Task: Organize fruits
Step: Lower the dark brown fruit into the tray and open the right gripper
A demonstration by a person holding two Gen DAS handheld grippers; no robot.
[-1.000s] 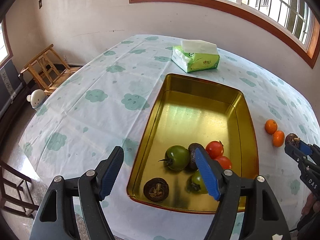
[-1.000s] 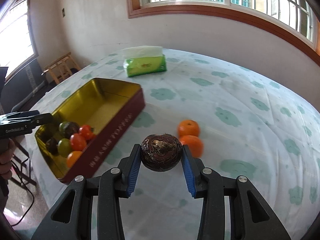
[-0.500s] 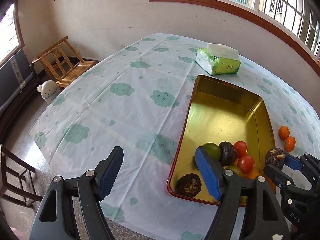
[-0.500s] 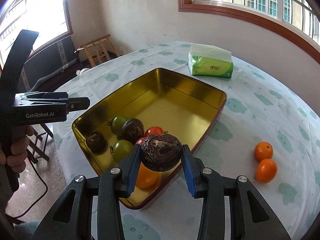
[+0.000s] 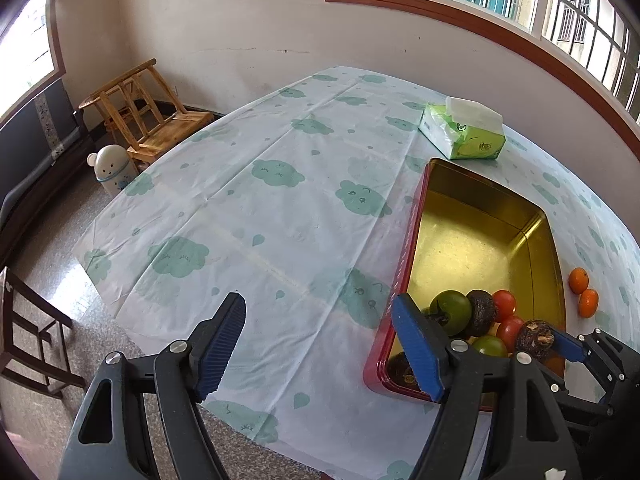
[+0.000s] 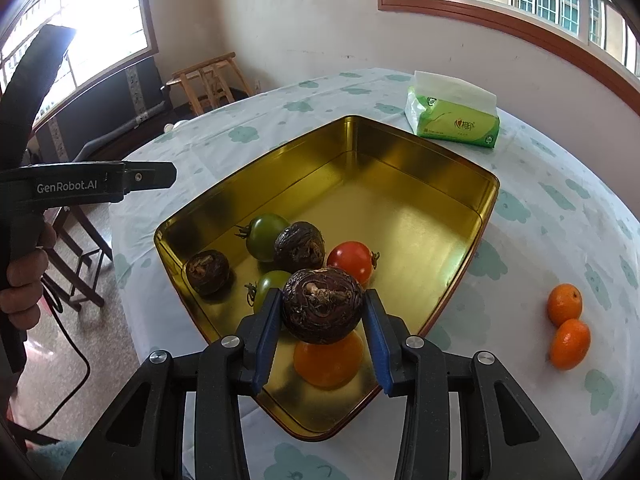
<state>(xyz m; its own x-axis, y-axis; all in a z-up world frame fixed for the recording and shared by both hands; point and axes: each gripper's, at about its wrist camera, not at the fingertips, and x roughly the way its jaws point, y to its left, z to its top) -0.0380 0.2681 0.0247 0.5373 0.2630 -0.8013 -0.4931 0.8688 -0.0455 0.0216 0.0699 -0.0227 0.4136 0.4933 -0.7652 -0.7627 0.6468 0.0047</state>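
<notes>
My right gripper (image 6: 322, 314) is shut on a wrinkled dark brown fruit (image 6: 322, 305), held above the near corner of the gold tin tray (image 6: 424, 148). In the tray lie two green tomatoes (image 6: 266, 235), a red tomato (image 6: 352, 262), two more brown fruits (image 6: 299, 246) and an orange fruit (image 6: 329, 360) just under the held one. Two small oranges (image 6: 564, 304) rest on the cloth to the right. My left gripper (image 5: 320, 340) stands open with nothing in it over the tablecloth, left of the tray (image 5: 480, 248). The held fruit (image 5: 535, 334) shows at the left wrist view's right edge.
A green tissue pack (image 6: 452, 120) sits beyond the tray. The table wears a white cloth with green clouds (image 5: 276, 172). Wooden chairs (image 5: 140, 108) and a small white bin (image 5: 112, 168) stand on the floor to the left. A hand (image 6: 24, 276) grips the left gripper's handle.
My right gripper has carried the brown fruit from beside the two oranges to over the tray's near corner. My left gripper has drifted left, off the tray and over bare cloth.
</notes>
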